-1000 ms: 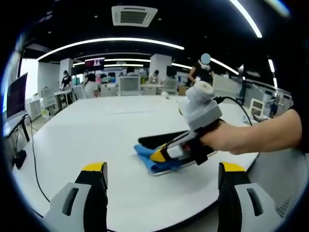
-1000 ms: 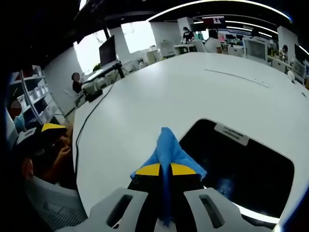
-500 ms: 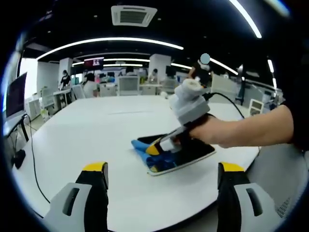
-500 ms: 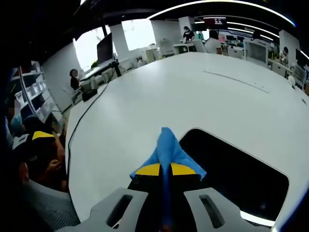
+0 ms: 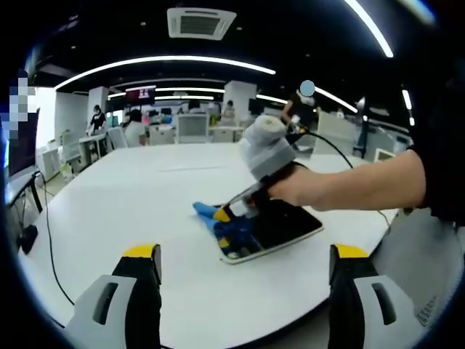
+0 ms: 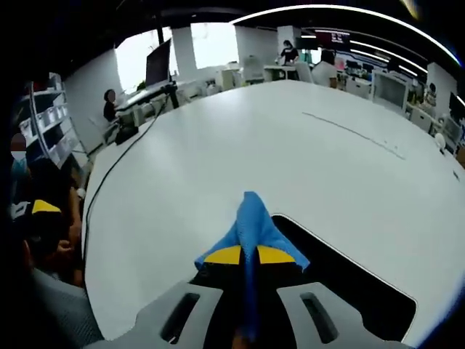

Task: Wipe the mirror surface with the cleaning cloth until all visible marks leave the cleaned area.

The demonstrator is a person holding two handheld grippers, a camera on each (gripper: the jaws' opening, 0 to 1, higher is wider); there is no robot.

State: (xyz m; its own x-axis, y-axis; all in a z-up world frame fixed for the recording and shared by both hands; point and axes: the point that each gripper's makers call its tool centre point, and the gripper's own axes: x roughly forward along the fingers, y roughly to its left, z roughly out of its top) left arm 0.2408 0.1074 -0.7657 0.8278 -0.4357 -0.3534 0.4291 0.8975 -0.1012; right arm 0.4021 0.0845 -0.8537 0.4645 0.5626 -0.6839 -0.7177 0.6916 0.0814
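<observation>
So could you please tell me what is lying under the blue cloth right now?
The blue cloth, shut in the right gripper, lies over the mirror's near corner and partly on the white table. The glass beneath the cloth is covered, so marks there cannot be seen.

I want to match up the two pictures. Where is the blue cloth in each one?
Left gripper view: the blue cloth is near the middle, on the near-left corner of the mirror, pinched by the right hand-held gripper.
Right gripper view: the cloth is low in the centre, sticking up between that hand-held gripper's yellow tips.
Shared landmark: the dark mirror with its pale rim, lying on the white table.
</observation>
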